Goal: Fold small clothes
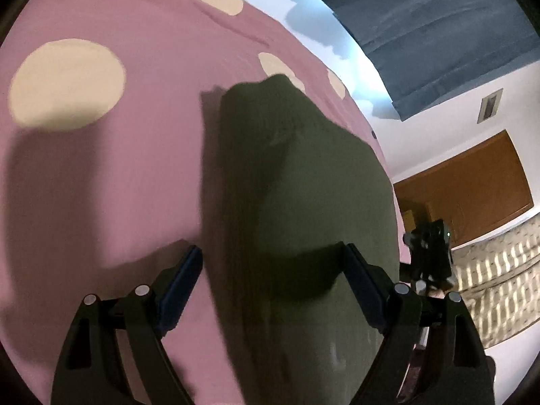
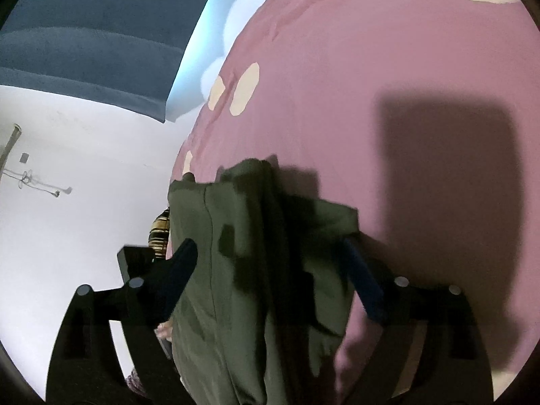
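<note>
Both tongs, left [image 1: 273, 283] and right [image 2: 270, 270], gape wide, gripping nothing. Pink bedsheet [image 1: 101, 175] carries the olive garment [image 1: 303, 185], bunched toward 12 o'clock. Closing carelessly could pinch sheet too, dragging both.

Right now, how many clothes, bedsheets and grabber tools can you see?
Olive green cloth garment: 1
Pink bedsheet with cream dots: 1
Black two-finger grippers: 2, the left gripper and the right gripper, both open
Total: 4
</note>
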Demonstrator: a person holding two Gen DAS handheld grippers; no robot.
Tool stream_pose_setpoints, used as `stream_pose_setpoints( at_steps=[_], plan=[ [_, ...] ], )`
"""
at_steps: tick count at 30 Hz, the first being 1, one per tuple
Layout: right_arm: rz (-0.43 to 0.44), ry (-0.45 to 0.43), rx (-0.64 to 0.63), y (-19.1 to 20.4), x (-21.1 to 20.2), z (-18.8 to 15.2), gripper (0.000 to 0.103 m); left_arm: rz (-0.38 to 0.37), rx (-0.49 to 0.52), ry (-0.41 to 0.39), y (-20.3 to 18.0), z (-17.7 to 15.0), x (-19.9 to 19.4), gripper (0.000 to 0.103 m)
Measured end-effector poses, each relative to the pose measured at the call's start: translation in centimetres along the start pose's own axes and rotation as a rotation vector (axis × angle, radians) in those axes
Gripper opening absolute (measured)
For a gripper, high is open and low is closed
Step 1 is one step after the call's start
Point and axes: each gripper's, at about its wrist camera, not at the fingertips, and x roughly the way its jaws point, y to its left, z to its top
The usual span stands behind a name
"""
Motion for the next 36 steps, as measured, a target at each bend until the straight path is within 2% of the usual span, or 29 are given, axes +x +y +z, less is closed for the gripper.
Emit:
stream_pose_setpoints(
  at_steps=[2,3,4,5,7,9,10,13,18,20,22,23,24,27,31,34,36],
  plan=[
    [-0.012,0.020,-0.016,0.1,0.6,0.4,0.088,0.037,0.021,0.008,-0.4,0.8,0.9,0.083],
    [-0.021,0.028,-0.030,0.3,0.8,0.4,0.086,0.038,0.029,0.009,-0.4,0.5,0.8,0.075],
    [-0.031,0.032,-0.045,0.5,0.9,0.4,0.081,0.027,0.039,0.015,-0.7,0.8,1.1,0.064],
    [-0.058,0.041,-0.068,0.7,1.1,0.4,0.075,0.033,0.044,0.017,-0.8,1.3,1.2,0.061],
    [-0.104,0.053,-0.098,0.9,1.5,0.2,0.048,0.081,0.081,0.016,-1.7,1.4,1.4,0.058],
    [-0.087,0.071,-0.086,0.4,1.5,0.0,0.031,0.136,0.136,0.017,-2.4,1.7,1.8,0.056],
    [-0.079,0.071,-0.082,0.2,1.5,-0.2,0.026,0.154,0.156,0.017,-2.6,1.7,2.0,0.056],
    [-0.067,0.048,-0.076,-0.1,1.5,-0.4,0.020,0.182,0.173,0.024,-2.5,1.7,2.1,0.054],
    [-0.054,0.022,-0.060,-0.1,1.4,-0.5,0.022,0.179,0.171,0.021,-2.6,2.0,2.5,0.055],
    [-0.054,0.009,-0.054,0.1,0.9,-0.8,0.032,0.157,0.161,0.007,-2.2,1.6,1.5,0.058],
    [-0.067,-0.008,-0.046,0.1,-0.2,-1.4,0.053,0.135,0.143,-0.004,-2.1,1.1,0.7,0.062],
    [-0.065,-0.007,-0.048,0.2,-0.7,-1.8,0.058,0.125,0.141,-0.001,-2.1,0.7,0.3,0.066],
    [-0.067,-0.007,-0.057,0.2,-1.3,-2.3,0.067,0.107,0.133,0.005,-1.8,0.0,-0.5,0.076],
    [-0.102,-0.006,-0.070,-0.1,-3.0,-4.0,0.071,0.073,0.132,0.024,-1.4,-2.4,-2.2,0.077],
    [-0.053,0.025,-0.055,-0.8,-3.7,-5.5,0.072,0.025,0.123,0.052,-1.5,-5.3,-3.2,0.078],
    [-0.009,0.065,-0.063,-0.6,-2.9,-6.1,0.074,-0.042,0.063,0.084,-1.2,-6.9,-2.6,0.079],
    [-0.011,0.090,-0.084,-0.2,-1.8,-6.2,0.075,-0.073,0.029,0.096,-1.3,-7.0,-1.8,0.079]
  ],
)
